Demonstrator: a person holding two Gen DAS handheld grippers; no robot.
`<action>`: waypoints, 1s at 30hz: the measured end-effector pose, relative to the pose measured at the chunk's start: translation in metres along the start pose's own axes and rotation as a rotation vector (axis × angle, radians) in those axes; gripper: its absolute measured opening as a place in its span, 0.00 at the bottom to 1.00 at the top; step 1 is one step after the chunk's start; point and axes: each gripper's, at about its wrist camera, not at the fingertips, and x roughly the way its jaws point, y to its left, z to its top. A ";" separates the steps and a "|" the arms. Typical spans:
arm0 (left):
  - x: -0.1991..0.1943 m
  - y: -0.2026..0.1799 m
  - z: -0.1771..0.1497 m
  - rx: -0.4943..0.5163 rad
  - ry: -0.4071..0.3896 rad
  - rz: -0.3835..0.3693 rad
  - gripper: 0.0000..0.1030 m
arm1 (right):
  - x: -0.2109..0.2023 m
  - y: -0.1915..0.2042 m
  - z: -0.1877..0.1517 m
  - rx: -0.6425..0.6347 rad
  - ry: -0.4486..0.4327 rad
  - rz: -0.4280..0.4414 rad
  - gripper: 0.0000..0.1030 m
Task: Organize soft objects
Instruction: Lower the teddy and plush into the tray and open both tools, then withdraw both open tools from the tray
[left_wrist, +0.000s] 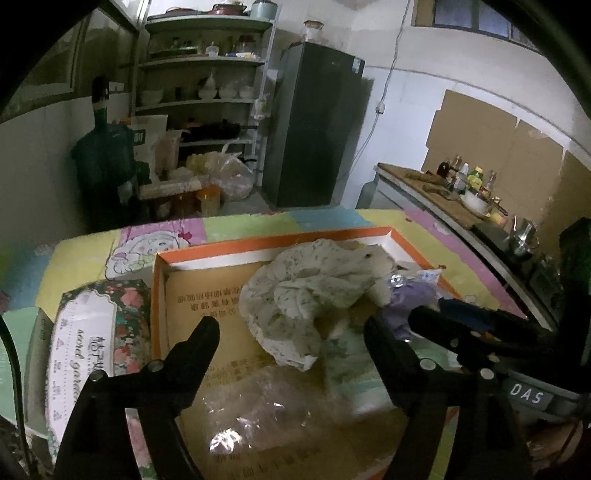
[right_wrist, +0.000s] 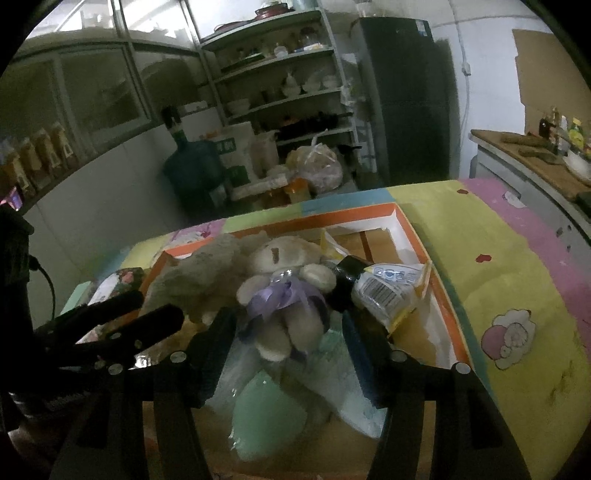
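Right wrist, teddy bear (right_wrist: 284, 295) between parted jaws

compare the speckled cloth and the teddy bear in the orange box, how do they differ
The speckled cloth is a crumpled, shapeless heap with small dark flecks; the teddy bear is a plain cream stuffed figure with head and limbs. The bear wears a purple ribbon; the cloth has none. Both are soft and lie side by side in the orange-rimmed box.
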 end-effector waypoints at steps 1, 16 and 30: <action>-0.003 -0.001 0.000 0.003 -0.007 -0.001 0.78 | -0.003 0.000 -0.001 0.002 -0.003 -0.001 0.60; -0.051 -0.001 -0.005 0.016 -0.089 0.006 0.81 | -0.040 0.016 -0.015 0.016 -0.051 0.009 0.60; -0.097 0.010 -0.016 0.019 -0.148 0.006 0.81 | -0.068 0.049 -0.025 -0.008 -0.080 0.009 0.60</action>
